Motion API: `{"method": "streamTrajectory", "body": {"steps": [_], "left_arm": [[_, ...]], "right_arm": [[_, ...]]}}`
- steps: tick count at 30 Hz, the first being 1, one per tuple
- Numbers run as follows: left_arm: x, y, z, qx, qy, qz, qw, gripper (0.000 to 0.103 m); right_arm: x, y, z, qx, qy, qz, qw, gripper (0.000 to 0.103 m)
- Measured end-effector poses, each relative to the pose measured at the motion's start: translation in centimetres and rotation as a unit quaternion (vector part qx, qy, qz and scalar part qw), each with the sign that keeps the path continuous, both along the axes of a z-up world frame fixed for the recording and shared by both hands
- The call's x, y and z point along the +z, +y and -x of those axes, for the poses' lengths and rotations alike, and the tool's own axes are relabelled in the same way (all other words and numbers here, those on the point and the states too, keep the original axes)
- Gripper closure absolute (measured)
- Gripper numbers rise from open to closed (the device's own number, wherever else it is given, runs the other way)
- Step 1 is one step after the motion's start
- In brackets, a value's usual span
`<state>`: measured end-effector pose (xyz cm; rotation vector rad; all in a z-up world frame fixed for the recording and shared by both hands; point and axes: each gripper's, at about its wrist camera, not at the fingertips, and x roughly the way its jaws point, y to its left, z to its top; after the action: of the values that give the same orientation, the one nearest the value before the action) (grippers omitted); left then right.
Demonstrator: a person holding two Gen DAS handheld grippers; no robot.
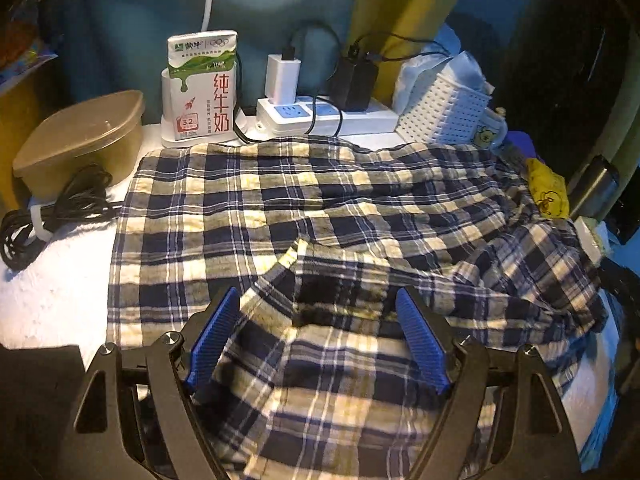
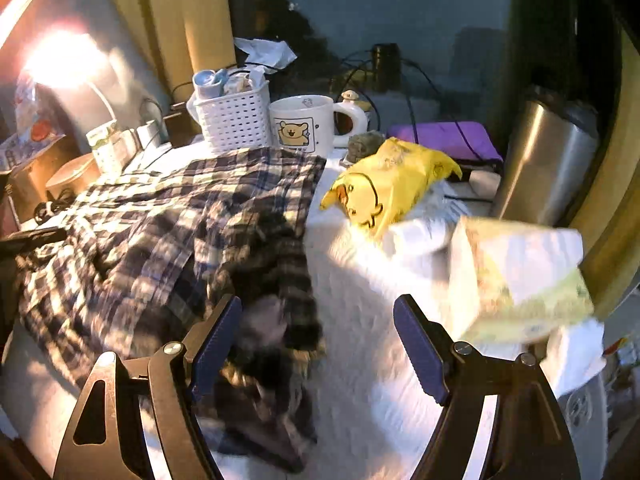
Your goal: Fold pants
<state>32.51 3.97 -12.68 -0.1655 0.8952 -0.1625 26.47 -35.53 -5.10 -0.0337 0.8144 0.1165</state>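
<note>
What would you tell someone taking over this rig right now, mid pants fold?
Left gripper: open, above the near fold of the plaid pants, gripping nothing.
Right gripper: open, empty, over the pants' bunched right edge.
Pants lie across the white table cover, one flap already folded over near the front; the right side is rumpled.
Left to do: smooth out the bunching and finish the fold. Mind the mug and yellow bag close by.

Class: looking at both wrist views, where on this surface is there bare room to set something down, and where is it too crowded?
Bare white cover lies left of the plaid pants, below the black cable, and between the pants and the yellow bag. The back edge is crowded: milk carton, power strip, white basket, mug.
</note>
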Motion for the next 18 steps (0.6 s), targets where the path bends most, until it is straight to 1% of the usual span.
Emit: {"method": "streamTrajectory", "body": {"steps": [3,5,7,9,10,11,12,13,14,15,16,18], "left_arm": [[-1.1,-0.4,-1.0,-0.021,0.028,0.015,0.9993,0.023],[-1.8,-0.8,-1.2,-0.031,0.043,0.021,0.9984,0.023],[-1.9,-1.4,-1.0,-0.032,0.034,0.003,0.9989,0.023],[-2.0,-2.1,-0.7,-0.041,0.03,-0.016,0.9986,0.023],[-2.1,-2.3,-0.6,-0.042,0.027,-0.022,0.9985,0.03],[-2.1,-2.4,-0.5,-0.044,0.023,-0.024,0.9985,0.037],[-2.1,-2.6,-0.4,-0.041,0.018,-0.033,0.9985,0.053],[-2.0,-2.6,-0.3,-0.042,0.018,-0.035,0.9983,0.079],[-2.0,-2.7,-0.2,-0.051,0.023,-0.023,0.9982,0.092],[-1.9,-2.6,-0.1,-0.054,0.027,-0.016,0.9981,0.096],[-1.5,-2.7,0.2,-0.051,0.02,-0.022,0.9982,0.096],[-0.7,-2.9,1.0,-0.048,0.007,-0.037,0.9981,0.096]], "right_arm": [[1.6,0.9,0.5,0.025,-0.016,-0.005,1.0,0.023],[2.3,2.1,1.1,0.055,-0.023,0.003,0.998,0.023],[2.4,3.6,0.9,0.087,-0.023,0.028,0.996,0.023],[1.6,4.1,0.7,0.102,-0.008,0.052,0.993,0.024],[0.9,4.3,0.4,0.104,0.002,0.057,0.993,0.034],[0.0,4.3,0.0,0.102,0.012,0.057,0.993,0.055],[-0.8,4.5,-0.5,0.1,0.021,0.057,0.993,0.065],[-1.5,4.6,-0.8,0.101,0.023,0.058,0.993,0.073],[-1.9,4.6,-1.1,0.097,0.023,0.059,0.993,0.079],[-1.9,4.5,-1.2,0.091,0.017,0.053,0.994,0.081],[-1.6,4.5,-1.4,0.087,0.015,0.054,0.995,0.083],[-0.6,4.5,-1.8,0.081,-0.006,0.063,0.995,0.088]]}}
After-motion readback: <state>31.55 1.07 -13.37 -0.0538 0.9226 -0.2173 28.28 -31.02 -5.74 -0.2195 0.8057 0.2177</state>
